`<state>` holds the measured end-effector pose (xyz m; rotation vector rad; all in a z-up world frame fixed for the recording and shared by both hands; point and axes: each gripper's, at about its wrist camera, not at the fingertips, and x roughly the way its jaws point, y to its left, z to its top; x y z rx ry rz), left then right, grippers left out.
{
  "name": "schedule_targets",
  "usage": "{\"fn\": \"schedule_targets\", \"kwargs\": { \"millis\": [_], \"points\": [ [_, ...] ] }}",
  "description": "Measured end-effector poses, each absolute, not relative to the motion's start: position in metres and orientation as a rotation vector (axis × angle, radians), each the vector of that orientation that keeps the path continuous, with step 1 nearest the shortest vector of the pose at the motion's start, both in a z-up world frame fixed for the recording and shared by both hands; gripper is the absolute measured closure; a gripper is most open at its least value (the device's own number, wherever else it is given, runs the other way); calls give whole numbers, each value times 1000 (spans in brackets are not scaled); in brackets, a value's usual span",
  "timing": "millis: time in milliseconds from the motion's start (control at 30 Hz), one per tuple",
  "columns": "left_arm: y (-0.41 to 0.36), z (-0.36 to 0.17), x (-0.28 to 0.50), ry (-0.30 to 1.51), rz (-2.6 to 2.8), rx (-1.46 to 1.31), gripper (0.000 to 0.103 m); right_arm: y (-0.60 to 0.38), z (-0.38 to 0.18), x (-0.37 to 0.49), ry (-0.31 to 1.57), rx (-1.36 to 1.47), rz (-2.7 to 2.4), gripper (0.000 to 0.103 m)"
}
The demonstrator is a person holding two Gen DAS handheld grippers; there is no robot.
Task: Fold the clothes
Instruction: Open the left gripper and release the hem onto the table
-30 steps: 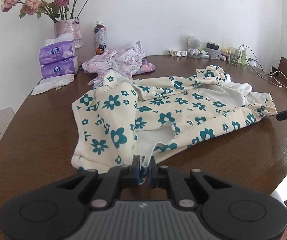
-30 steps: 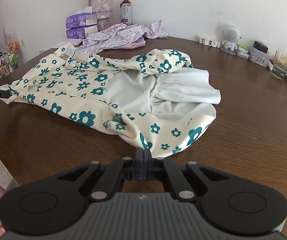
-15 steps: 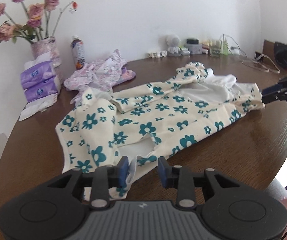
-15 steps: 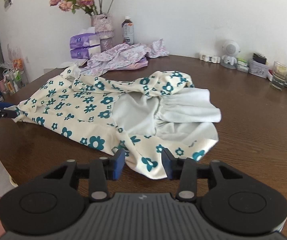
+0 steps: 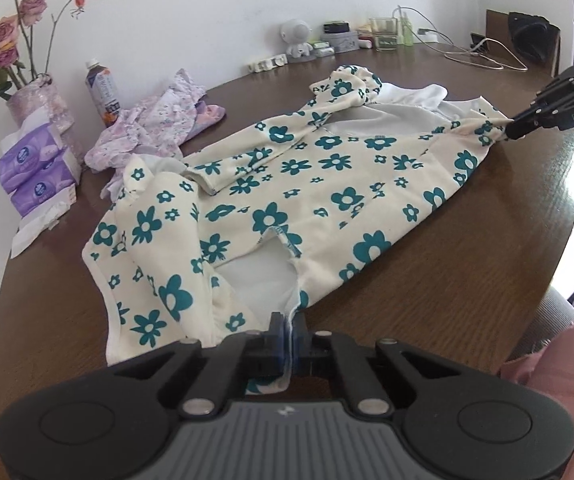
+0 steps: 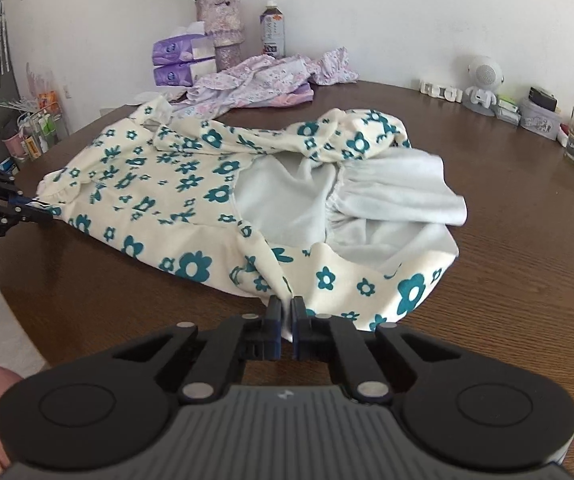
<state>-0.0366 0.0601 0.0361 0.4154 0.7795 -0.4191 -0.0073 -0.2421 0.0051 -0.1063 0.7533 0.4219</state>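
A cream garment with teal flowers (image 5: 327, 184) lies spread across the brown wooden table (image 5: 447, 280), its white lining showing. In the left wrist view my left gripper (image 5: 287, 322) is at the near hem, jaws closing onto the white edge with the pads pressing it. Far right, my right gripper (image 5: 513, 130) pinches the opposite corner. In the right wrist view the right gripper (image 6: 287, 308) is closing on the near edge of the garment (image 6: 191, 184), cloth squeezed between its pads. The left gripper (image 6: 43, 214) holds the far left corner there.
A crumpled pink floral garment (image 5: 159, 128) lies behind the cream one. Purple tissue packs (image 5: 35, 172), a vase of roses (image 5: 39, 104) and a bottle (image 5: 103, 92) stand at the back left. Small items (image 5: 347, 40) and a cable (image 5: 479, 60) line the wall. A pink sleeve (image 5: 567, 360) is near right.
Both grippers were shut a second ago, stood open half a second ago with the garment edge between the fingers, and are closed on the cloth again. The left wrist has rolled and shifted.
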Motion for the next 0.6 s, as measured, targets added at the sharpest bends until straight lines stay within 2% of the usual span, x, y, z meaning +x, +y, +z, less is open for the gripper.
{"fn": "schedule_targets", "kwargs": {
  "millis": [300,400,433,500,533,567,600],
  "points": [
    [65,36,-42,818,-484,420,100,-235,4,-19,821,-155,427,99],
    [68,40,-41,809,-491,395,95,-231,5,-18,825,-177,427,98],
    [69,42,-41,803,-498,376,91,-231,6,-17,821,-175,429,97],
    [73,52,-43,777,-517,318,73,-234,12,-16,801,-152,435,93],
    [74,57,-43,759,-523,293,53,-237,17,-16,784,-130,439,88],
    [76,63,-43,731,-527,278,39,-240,22,-15,767,-109,442,76],
    [77,69,-43,704,-527,264,36,-242,27,-15,749,-87,446,70]
  ]
}}
